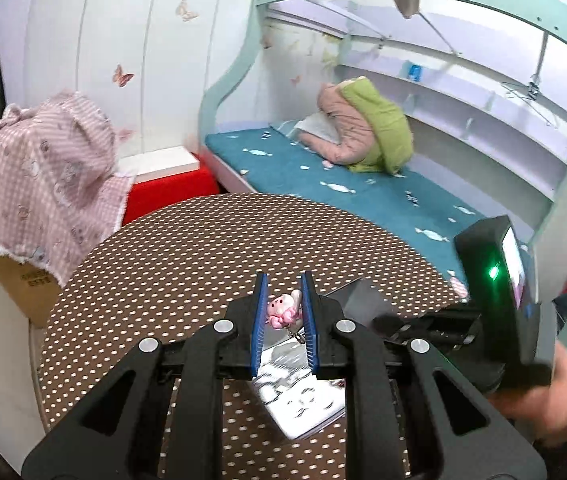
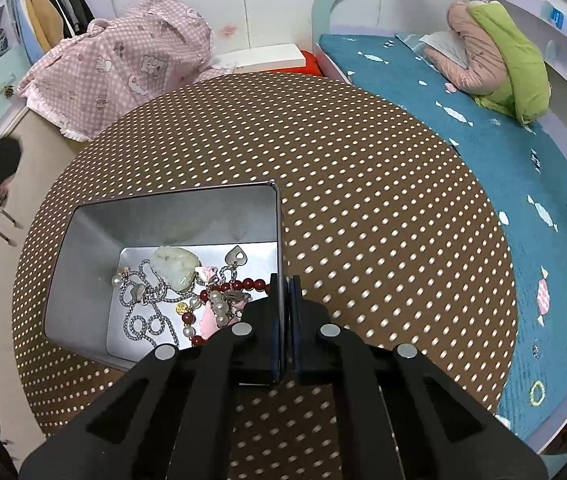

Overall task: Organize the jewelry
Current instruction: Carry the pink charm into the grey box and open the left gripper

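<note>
Pink charm lifted, tin wall pinched

The left gripper (image 1: 283, 300) clamps a pink figurine charm (image 1: 282, 309) above the polka-dot table (image 1: 187, 248). The right gripper (image 2: 284, 292) is closed on the metal tin (image 2: 163, 216) – right wall – with jewelry (image 2: 171, 284) heaped inside at nine o'clock of its tips.

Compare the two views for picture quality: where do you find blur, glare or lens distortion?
Left wrist view: the right gripper and the hand are smeared by motion blur; the charm is sharp. Right wrist view: the tin reflects soft glare; fisheye bends the table edge; dark corners.
</note>
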{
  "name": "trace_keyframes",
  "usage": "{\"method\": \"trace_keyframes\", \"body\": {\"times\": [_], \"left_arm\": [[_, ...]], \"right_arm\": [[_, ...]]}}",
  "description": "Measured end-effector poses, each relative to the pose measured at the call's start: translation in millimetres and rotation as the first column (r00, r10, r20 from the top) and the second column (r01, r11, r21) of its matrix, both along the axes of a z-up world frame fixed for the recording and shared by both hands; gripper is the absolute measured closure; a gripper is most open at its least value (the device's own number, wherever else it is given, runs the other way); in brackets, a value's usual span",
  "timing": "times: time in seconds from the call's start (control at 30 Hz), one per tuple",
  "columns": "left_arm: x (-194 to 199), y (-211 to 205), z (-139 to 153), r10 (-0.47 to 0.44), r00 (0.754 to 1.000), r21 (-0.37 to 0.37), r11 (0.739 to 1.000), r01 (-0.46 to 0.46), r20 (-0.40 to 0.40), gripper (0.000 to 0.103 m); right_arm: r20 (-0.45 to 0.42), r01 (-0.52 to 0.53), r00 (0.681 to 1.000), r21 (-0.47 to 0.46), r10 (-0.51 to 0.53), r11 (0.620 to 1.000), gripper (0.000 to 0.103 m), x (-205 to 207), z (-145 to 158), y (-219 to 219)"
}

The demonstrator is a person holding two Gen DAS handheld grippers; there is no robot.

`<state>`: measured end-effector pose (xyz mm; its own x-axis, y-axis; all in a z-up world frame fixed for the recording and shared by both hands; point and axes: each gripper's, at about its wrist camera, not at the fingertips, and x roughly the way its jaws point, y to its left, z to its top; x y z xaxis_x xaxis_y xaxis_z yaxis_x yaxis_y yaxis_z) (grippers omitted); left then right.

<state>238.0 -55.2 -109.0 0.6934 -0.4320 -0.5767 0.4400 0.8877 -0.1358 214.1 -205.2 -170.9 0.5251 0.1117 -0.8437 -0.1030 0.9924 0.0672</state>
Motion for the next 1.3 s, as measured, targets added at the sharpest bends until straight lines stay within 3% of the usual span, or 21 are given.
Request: {"method": "trace_keyframes", "body": {"times": [0.5,0.53,0.57,0.63,0.87,0.9,0.93,1.0,1.3], "left_arm": [[-5.8,-8.2,-12.3,-0.006,0.998,0.002,1.000,0.006,-0.055,0.085],[-6.0,-7.5,-13.1,0.001,0.998,0.008,1.000,-0.001,-0.055,0.075],[-6.2,-6.4,-13.1,0.008,0.999,0.009,1.000,-0.007,-0.054,0.041],[-10.4,-2.5,-10.2,0.044,0.999,0.017,0.999,-0.044,-0.018,0.012],[-9.9,11.5,-4.4,0.118,0.993,0.040,0.992,-0.118,0.005,0.007],[-10.2,15.9,-2.9,0.137,0.991,0.034,0.990,-0.137,0.007,0.006],[-10.9,19.4,-1.4,0.147,0.989,0.029,0.989,-0.147,0.010,0.006],[-13.6,27.8,3.2,0.175,0.984,0.016,0.984,-0.176,0.022,0.006],[-33.7,53.0,22.6,0.279,0.959,0.009,0.960,-0.280,0.059,0.005]], "right_arm": [[0.007,0.006,1.000,0.004,-0.006,1.000,0.100,-0.1,-1.0,4.2],[0.007,0.007,1.000,0.005,-0.007,1.000,0.100,0.7,-0.8,4.2],[0.007,0.008,1.000,0.007,-0.008,1.000,0.100,1.7,-0.7,4.3],[0.007,0.010,1.000,0.012,-0.010,1.000,0.100,1.5,-0.7,3.6],[0.031,0.016,0.999,0.019,-0.016,1.000,0.096,1.2,4.8,5.1],[0.038,0.018,0.999,0.020,-0.019,1.000,0.079,0.2,6.0,5.7],[0.051,0.023,0.998,0.022,-0.024,0.999,0.044,-0.7,8.2,5.4],[0.095,0.035,0.995,0.023,-0.037,0.999,0.010,-4.4,15.2,3.0],[0.191,0.044,0.980,0.065,-0.056,0.997,0.008,-20.1,44.9,-6.1]]}}
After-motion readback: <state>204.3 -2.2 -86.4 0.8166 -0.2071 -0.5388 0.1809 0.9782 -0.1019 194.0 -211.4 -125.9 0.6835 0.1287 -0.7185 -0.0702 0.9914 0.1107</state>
